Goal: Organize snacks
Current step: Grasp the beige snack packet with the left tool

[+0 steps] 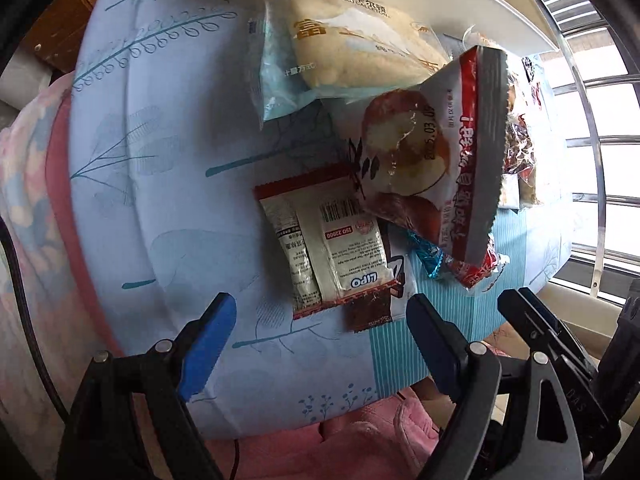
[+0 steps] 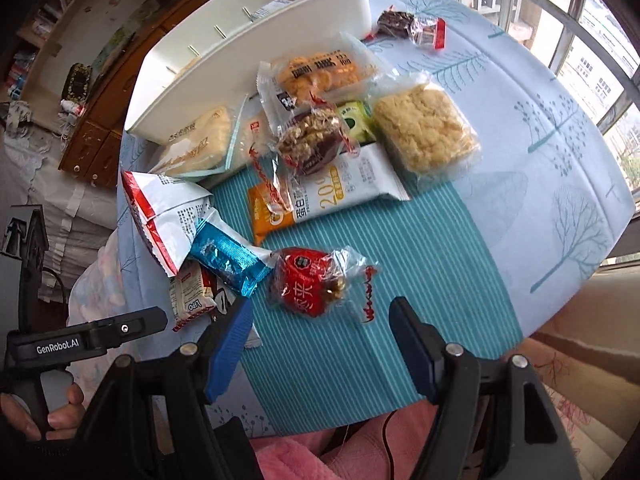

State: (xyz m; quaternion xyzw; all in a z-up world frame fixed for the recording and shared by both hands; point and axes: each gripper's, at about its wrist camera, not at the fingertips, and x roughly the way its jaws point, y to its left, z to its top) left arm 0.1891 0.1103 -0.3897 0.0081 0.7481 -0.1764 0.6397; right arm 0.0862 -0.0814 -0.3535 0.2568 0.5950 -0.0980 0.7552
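Observation:
Snack packets lie in a heap on a round table with a pale blue cloth (image 1: 168, 184). My left gripper (image 1: 322, 344) hangs open just short of a white LIPO packet (image 1: 320, 240), nothing between its blue fingers (image 1: 208, 344). A red and grey bun bag (image 1: 436, 160) props up beside it, with a bread bag (image 1: 360, 48) behind. My right gripper (image 2: 320, 344) stands open over the teal mat (image 2: 400, 280), close to a red round sweet packet (image 2: 308, 284). A blue foil packet (image 2: 228, 260), the LIPO packet (image 2: 190, 300) and a white protein bar (image 2: 344, 188) lie nearby.
A white plastic bin (image 2: 256, 40) stands at the table's far side, touching the heap. A crumbly cake packet (image 2: 424, 132) and two small sweets (image 2: 412, 28) lie further out. A hand (image 2: 56, 416) holds the other gripper's handle at the lower left. Window bars (image 1: 592, 120) run along the right.

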